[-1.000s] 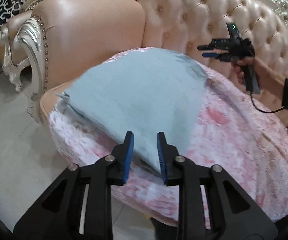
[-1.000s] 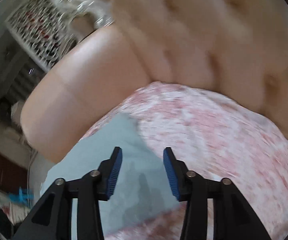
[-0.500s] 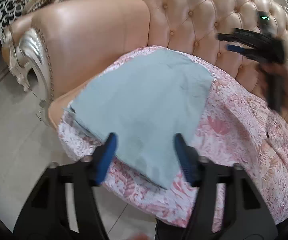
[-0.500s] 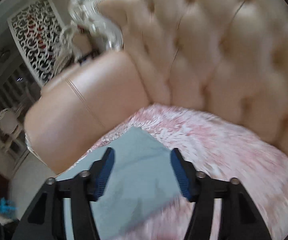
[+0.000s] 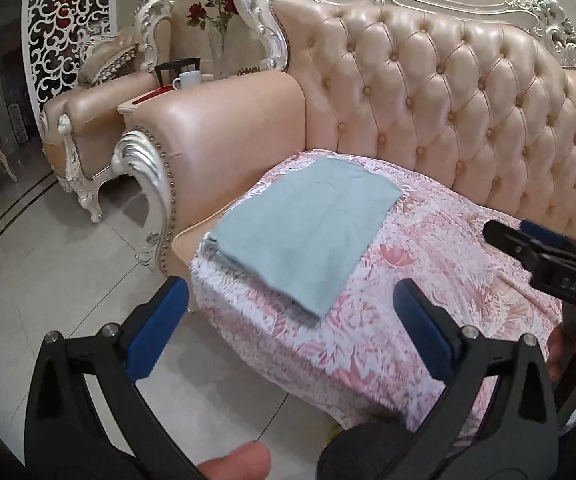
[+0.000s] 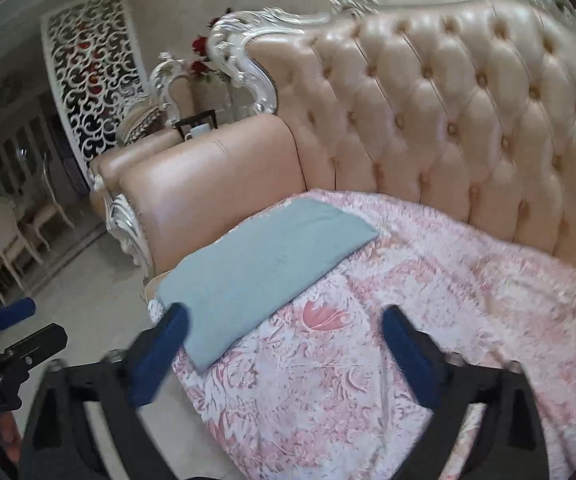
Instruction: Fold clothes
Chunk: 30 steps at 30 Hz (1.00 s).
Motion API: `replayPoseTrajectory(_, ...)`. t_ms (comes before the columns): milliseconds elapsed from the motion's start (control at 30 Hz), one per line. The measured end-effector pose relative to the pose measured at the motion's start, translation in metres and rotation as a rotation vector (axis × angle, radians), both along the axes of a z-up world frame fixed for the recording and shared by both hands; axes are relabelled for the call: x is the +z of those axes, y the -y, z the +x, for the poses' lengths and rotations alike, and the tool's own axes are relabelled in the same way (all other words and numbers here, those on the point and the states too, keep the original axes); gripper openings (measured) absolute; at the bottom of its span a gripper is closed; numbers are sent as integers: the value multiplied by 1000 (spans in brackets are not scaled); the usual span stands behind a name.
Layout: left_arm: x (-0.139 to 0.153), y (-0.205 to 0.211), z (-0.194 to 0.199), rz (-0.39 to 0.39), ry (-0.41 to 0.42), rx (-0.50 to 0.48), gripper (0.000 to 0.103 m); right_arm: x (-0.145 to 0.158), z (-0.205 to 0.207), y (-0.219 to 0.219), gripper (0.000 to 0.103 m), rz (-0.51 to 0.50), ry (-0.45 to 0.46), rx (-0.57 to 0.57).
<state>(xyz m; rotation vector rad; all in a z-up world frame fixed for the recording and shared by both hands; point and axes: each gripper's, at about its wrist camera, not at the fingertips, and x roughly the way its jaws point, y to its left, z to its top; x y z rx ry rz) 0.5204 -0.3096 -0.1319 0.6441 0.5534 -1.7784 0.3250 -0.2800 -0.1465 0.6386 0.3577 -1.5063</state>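
Pale blue cloth, the folded garment [image 5: 304,232], was found lying flat as a neat rectangle on the pink floral cover [image 5: 428,280] of the sofa [image 5: 448,92], at the end of the seat just beside the sofa's armrest [image 5: 215,136], one corner reaching the front edge of the seat. The left gripper [image 5: 292,336] was observed with its jaws spread wide and nothing between them; it was held off the sofa's front edge, clear of the cloth. The right gripper [image 6: 283,348] was likewise seen fully spread and empty, drawn back from the sofa's seat, with the garment lying ahead of its left finger and untouched. Both sets of jaws had just been opening, and compared with a second before, when the left pads were set close at the near corner of the cloth, both tools were noted to have been lifted away and pulled back from the sofa. No loose sleeve or trailing edge was made out on the garment. It was judged that the last fold had been released and that this item was finished; no further garment was seen on the sofa
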Motion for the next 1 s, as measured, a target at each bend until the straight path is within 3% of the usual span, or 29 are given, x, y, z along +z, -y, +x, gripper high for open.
replayPoseTrajectory(167, -5, 2, 6, 13, -22, -7, 102, 6, 21, 5, 103, 27, -84, 30)
replayPoseTrajectory(367, -6, 8, 6, 19, -11, -6, 102, 2, 21, 21, 103, 57, -15, 36)
replayPoseTrajectory(500, -3, 10, 4, 8, 0, 1, 102, 4, 18, 22, 103, 35, -16, 10)
replayPoseTrajectory(1000, 1, 8, -1, 10, 40, 7, 102, 14, 21, 17, 103, 15, -96, -20)
